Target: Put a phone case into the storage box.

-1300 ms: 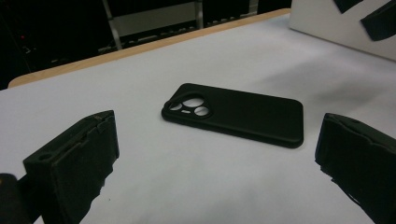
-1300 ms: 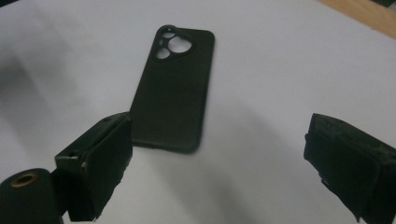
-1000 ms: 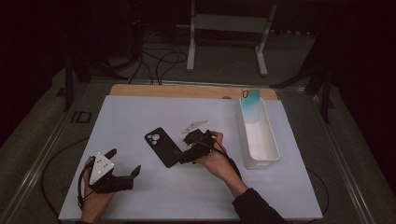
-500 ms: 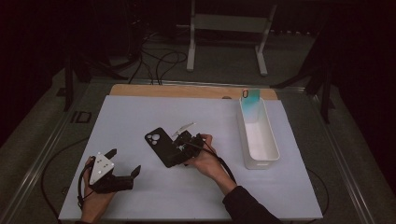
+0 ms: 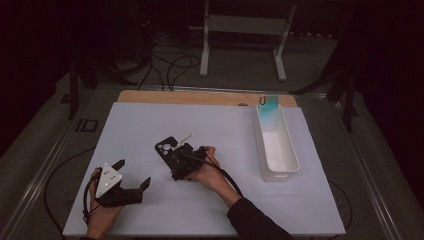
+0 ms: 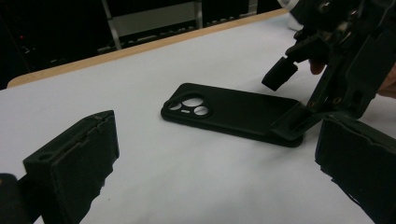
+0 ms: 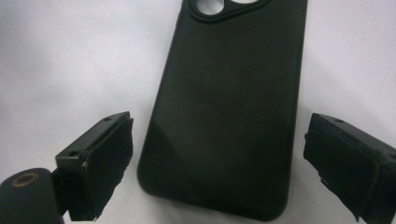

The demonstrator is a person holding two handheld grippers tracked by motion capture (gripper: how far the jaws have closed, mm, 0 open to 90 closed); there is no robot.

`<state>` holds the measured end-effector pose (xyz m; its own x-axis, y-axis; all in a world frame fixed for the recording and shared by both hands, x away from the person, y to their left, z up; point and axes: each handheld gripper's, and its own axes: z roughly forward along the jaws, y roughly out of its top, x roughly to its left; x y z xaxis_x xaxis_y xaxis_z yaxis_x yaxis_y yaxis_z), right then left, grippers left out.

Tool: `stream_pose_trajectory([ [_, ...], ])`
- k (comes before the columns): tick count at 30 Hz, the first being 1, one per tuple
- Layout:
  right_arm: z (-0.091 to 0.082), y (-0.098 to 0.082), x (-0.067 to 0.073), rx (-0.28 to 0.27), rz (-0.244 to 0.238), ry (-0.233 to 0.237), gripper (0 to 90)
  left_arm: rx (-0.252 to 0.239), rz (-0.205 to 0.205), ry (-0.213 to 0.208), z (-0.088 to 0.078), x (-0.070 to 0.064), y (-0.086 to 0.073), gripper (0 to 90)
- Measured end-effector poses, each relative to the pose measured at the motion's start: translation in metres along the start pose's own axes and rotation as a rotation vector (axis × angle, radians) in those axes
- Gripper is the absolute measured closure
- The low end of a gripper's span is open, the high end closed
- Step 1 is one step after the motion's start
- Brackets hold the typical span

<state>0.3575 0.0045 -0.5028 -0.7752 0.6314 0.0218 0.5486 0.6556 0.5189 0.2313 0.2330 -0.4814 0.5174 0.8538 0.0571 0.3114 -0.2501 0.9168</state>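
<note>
The black phone case (image 5: 169,150) lies flat on the white mat (image 5: 150,125), camera cutouts facing up. The right gripper (image 5: 184,162) is positioned over its near end with both jaws spread wide on either side, not clamping it. The left gripper (image 5: 131,181) rests near the mat's front-left corner, jaws apart and holding nothing.

One black phone case (image 5: 170,151) lies on the desk (image 5: 310,200). One white bin (image 5: 276,148) stands there too, with one teal item (image 5: 269,106) at its far end. Two tools are present: the left tool (image 5: 134,174) and the right tool (image 5: 186,159).
</note>
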Motion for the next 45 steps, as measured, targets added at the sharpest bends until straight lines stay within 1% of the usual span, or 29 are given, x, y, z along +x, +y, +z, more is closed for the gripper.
stream_pose_trajectory([
  [2, 0.003, 0.000, 0.000, 0.010, -0.006, 0.008, 8.2, 0.001, 0.001, -0.001, 0.000, 0.000, 0.000, 0.1],
  [3, 0.004, 0.000, 0.000, 0.015, 0.004, -0.002, 8.2, 0.001, 0.001, 0.000, 0.000, 0.000, 0.000, 0.2],
  [4, 0.006, 0.000, -0.001, 0.023, -0.012, -0.008, 8.2, 0.001, 0.000, -0.001, 0.000, 0.000, 0.000, 0.2],
  [6, 0.008, 0.000, -0.001, 0.027, 0.022, -0.004, 8.2, 0.001, 0.000, 0.000, 0.000, 0.000, 0.000, 0.1],
  [7, 0.009, -0.001, -0.002, 0.035, 0.000, -0.002, 8.2, 0.001, 0.000, -0.001, 0.000, 0.000, 0.000, 0.2],
  [8, 0.010, 0.000, -0.001, 0.037, 0.019, -0.002, 8.2, 0.002, 0.001, 0.000, 0.000, 0.000, 0.000, 0.1],
  [10, 0.011, -0.001, -0.002, 0.040, 0.011, -0.002, 8.2, 0.002, 0.002, -0.001, 0.000, 0.000, 0.000, 0.2],
  [12, 0.012, -0.001, -0.001, 0.045, 0.017, -0.004, 8.2, 0.002, 0.002, -0.001, 0.000, 0.000, 0.000, 0.1],
  [14, 0.012, -0.001, -0.002, 0.051, 0.001, -0.004, 8.3, 0.002, 0.001, 0.000, 0.000, 0.000, 0.000, 0.1],
  [16, 0.013, -0.001, -0.001, 0.055, 0.002, -0.007, 8.4, 0.002, 0.002, -0.001, 0.000, 0.000, 0.000, 0.1],
  [17, 0.013, -0.001, -0.001, 0.057, -0.008, -0.007, 8.7, 0.003, 0.002, 0.000, 0.000, 0.000, 0.000, 0.1],
  [19, 0.012, 0.000, 0.000, 0.064, 0.006, -0.008, 9.0, 0.002, 0.002, -0.001, 0.000, 0.000, 0.000, 0.1],
  [20, 0.012, 0.000, -0.001, 0.065, -0.014, -0.008, 9.3, 0.001, 0.001, -0.001, 0.000, 0.000, 0.000, 0.1],
  [23, 0.011, 0.001, 0.000, 0.088, 0.009, -0.009, 11.1, 0.001, 0.000, 0.000, 0.000, 0.000, 0.000, 0.1],
  [25, 0.010, 0.001, 0.001, 0.093, -0.001, -0.011, 12.9, 0.001, 0.002, 0.000, 0.000, 0.000, 0.000, 0.2],
  [26, 0.010, 0.001, -0.001, 0.097, -0.019, -0.006, 13.4, 0.001, 0.002, 0.000, 0.000, 0.000, 0.000, 0.2],
  [28, 0.009, 0.001, 0.000, 0.099, -0.017, -0.005, 13.7, 0.001, 0.002, 0.001, 0.000, 0.000, 0.000, 0.1],
  [30, 0.008, 0.000, 0.000, 0.095, -0.018, -0.006, 14.7, 0.002, 0.000, 0.002, 0.000, 0.000, 0.000, 0.1],
  [31, 0.008, 0.000, 0.000, 0.088, -0.006, -0.009, 15.0, 0.003, 0.000, 0.003, 0.000, 0.000, 0.000, 0.2],
  [32, 0.008, -0.001, -0.001, 0.085, -0.020, -0.009, 15.6, 0.004, -0.001, 0.003, 0.000, 0.000, 0.000, 0.2],
  [34, 0.006, -0.002, 0.000, 0.070, 0.004, -0.018, 16.7, 0.005, 0.000, 0.003, 0.000, 0.001, 0.000, 0.2],
  [35, 0.005, -0.003, 0.000, 0.066, 0.007, -0.020, 16.8, 0.006, 0.000, 0.003, 0.000, 0.001, 0.000, 0.2],
  [37, 0.003, -0.004, -0.003, 0.057, 0.008, -0.008, 16.8, 0.008, 0.001, 0.003, 0.001, 0.001, 0.000, 0.1],
  [38, 0.003, -0.005, -0.003, 0.052, 0.026, -0.002, 16.8, 0.009, 0.002, 0.004, 0.001, 0.000, 0.000, 0.2],
  [39, 0.003, -0.005, -0.003, 0.052, 0.026, -0.002, 16.8, 0.009, 0.002, 0.004, 0.001, 0.000, 0.000, 0.1],
  [40, 0.001, -0.006, -0.005, 0.053, 0.011, 0.006, 16.8, 0.011, 0.002, 0.004, 0.001, 0.000, 0.000, 0.1],
  [41, -0.002, -0.007, -0.007, 0.047, 0.037, 0.005, 16.8, 0.012, 0.003, 0.004, 0.001, 0.000, 0.000, 0.2],
  [43, -0.005, -0.010, -0.011, 0.032, 0.044, 0.021, 16.8, 0.014, 0.002, 0.004, 0.001, 0.000, 0.000, 0.2],
  [45, -0.006, -0.011, -0.012, 0.024, 0.048, 0.024, 16.9, 0.015, 0.001, 0.004, 0.002, 0.000, 0.000, 0.2],
])
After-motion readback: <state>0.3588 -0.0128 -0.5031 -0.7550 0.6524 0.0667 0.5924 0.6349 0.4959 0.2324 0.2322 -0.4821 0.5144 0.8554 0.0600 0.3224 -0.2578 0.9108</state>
